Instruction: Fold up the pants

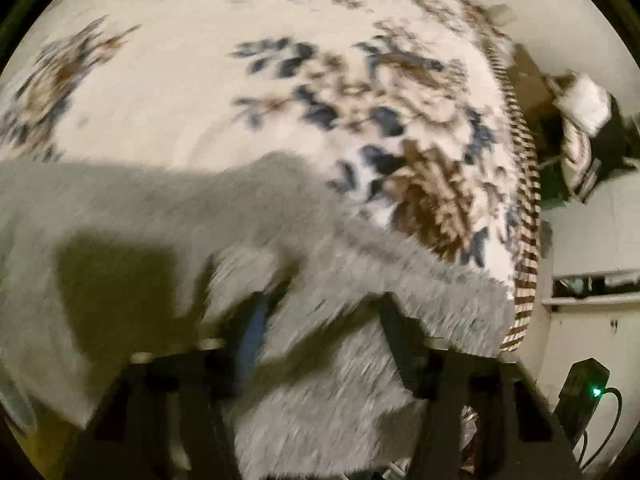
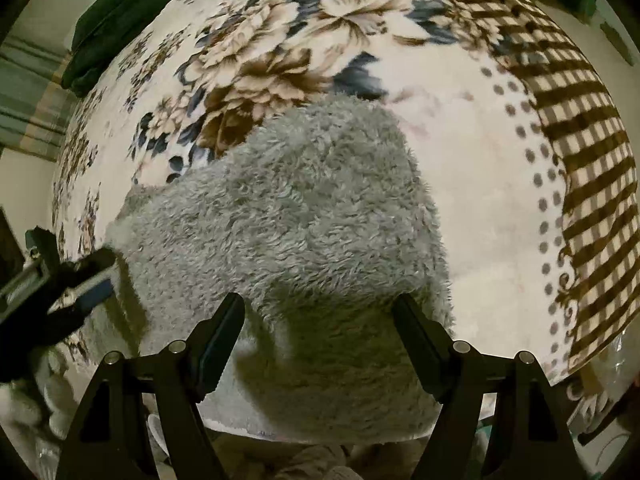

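The grey fleece pants (image 2: pixel 304 216) lie bunched on a floral blanket (image 2: pixel 472 184). My right gripper (image 2: pixel 320 312) is open, its fingers on either side of the near edge of the pants, holding nothing. In the left wrist view, which is blurred by motion, the pants (image 1: pixel 328 320) drape over and between the fingers of my left gripper (image 1: pixel 320 312); the fingers stand apart, and a grip cannot be told. The left gripper also shows in the right wrist view (image 2: pixel 80 280) at the left edge of the pants.
The blanket's brown checked border (image 2: pixel 580 152) runs along the bed's right edge. A dark green cloth (image 2: pixel 128 20) lies at the far left. In the left wrist view the bed edge (image 1: pixel 524 240) drops to a white wall, with a black device with a green light (image 1: pixel 588 388).
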